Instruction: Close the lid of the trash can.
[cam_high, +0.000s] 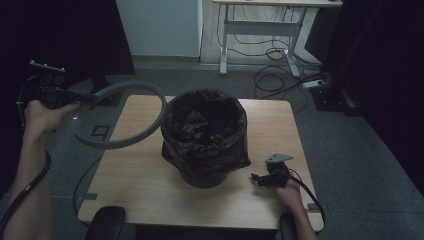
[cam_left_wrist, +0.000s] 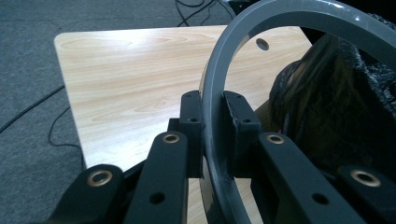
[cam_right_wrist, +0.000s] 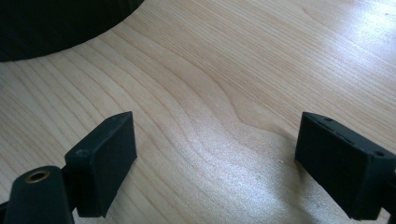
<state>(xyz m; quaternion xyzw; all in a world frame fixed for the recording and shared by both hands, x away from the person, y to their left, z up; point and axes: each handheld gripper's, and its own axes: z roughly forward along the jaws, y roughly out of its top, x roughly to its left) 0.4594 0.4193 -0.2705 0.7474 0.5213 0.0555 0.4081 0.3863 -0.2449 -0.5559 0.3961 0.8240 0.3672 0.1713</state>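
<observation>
Grey plastic hoop-shaped bin ring (cam_high: 120, 114) is held clamped by its rim in the left gripper (cam_left_wrist: 212, 126), raised beside the black-bagged round bin (cam_high: 204, 134) on the wooden counter (cam_high: 145, 175) — presumably kept clear for fitting — while the right gripper (cam_right_wrist: 215, 163) is rested wide open, empty.

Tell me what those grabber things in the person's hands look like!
Each is black, with two flat, blocky jaws. On the left gripper, the arms behind the jaws carry brass-coloured rivets. The right gripper has a grey three-cornered plate on top, and the left has a grey plate too. A black cable trails from each along the person's forearms, which are bare, with no sleeves in view.
</observation>
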